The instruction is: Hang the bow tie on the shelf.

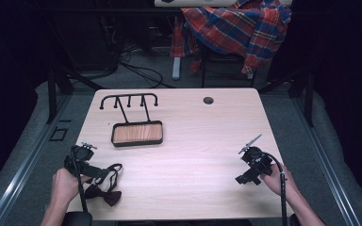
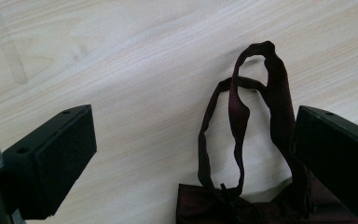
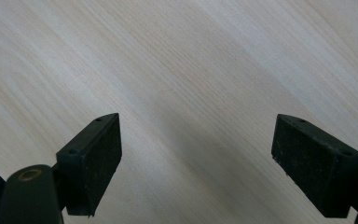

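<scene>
The pale wooden surface [image 1: 193, 141] lies broad and bare between the hands. A dark maroon fabric bow tie [image 1: 104, 192] sits near its front-left edge, its strap loop [image 2: 242, 116] between the wide-open left hand-held gripper [image 2: 193, 154] jaws, brushing one. The right hand-held gripper [image 3: 196, 158] gapes empty over bare wood.

This looks like a lab or recording studio set up for filming handwork. A lone pale wood tabletop [image 1: 207, 155] with a cable hole [image 1: 208, 100] stands mid-frame on grey carpet [image 1: 23, 150], ringed by black drapes that darken the left and right edges. Metal rails [image 1: 23, 181] run along the floor at lower left and lower right. Loose cables [image 1: 141, 70] trail across the floor at top centre, beside a chair draped with a plaid shirt [image 1: 235, 28].
</scene>
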`<state>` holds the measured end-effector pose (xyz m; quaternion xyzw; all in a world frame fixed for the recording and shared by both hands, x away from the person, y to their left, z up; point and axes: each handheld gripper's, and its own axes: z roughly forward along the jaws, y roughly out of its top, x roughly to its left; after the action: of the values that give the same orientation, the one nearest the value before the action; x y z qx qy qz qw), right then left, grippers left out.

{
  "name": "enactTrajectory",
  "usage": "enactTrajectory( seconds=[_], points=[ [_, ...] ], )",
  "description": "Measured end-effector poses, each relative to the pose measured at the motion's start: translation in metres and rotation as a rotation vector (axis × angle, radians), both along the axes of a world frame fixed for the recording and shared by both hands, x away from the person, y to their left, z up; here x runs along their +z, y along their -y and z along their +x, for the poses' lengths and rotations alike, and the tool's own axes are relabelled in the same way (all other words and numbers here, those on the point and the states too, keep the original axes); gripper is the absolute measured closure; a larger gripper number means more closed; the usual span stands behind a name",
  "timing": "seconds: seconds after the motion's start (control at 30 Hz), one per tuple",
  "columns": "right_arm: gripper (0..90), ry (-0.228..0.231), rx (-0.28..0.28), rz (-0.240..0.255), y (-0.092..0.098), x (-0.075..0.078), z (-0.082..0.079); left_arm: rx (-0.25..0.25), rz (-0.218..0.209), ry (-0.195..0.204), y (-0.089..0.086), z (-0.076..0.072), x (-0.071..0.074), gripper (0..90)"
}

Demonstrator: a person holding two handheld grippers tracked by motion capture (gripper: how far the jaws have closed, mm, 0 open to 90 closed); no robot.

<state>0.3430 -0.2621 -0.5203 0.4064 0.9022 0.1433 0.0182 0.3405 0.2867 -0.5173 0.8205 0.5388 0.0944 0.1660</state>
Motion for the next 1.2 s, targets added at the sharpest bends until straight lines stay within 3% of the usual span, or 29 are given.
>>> enactTrajectory(
  seconds=[0.3,0.47,0.57,0.77,1.2],
  points=[
    [15.9,-0.002,0.020,-0.002,-0.002,-0.001,0.000,-0.018,0.013,-0.011,0.003,0.006,-0.005,2.4],
    [15.9,0.003,0.018,0.003,-0.002,-0.001,0.000,-0.049,0.002,-0.025,0.006,0.011,-0.009,13.6],
    [15.9,0.002,0.018,0.004,-0.002,-0.001,0.000,-0.066,0.016,-0.030,0.009,0.013,-0.011,18.1],
    [15.9,0.002,0.018,0.003,-0.002,-0.001,0.000,-0.093,0.044,-0.033,0.013,0.013,-0.013,36.6],
    [15.9,-0.013,0.038,-0.014,-0.002,0.000,0.001,-0.143,0.078,-0.061,0.024,0.019,-0.018,54.4]
  ],
)
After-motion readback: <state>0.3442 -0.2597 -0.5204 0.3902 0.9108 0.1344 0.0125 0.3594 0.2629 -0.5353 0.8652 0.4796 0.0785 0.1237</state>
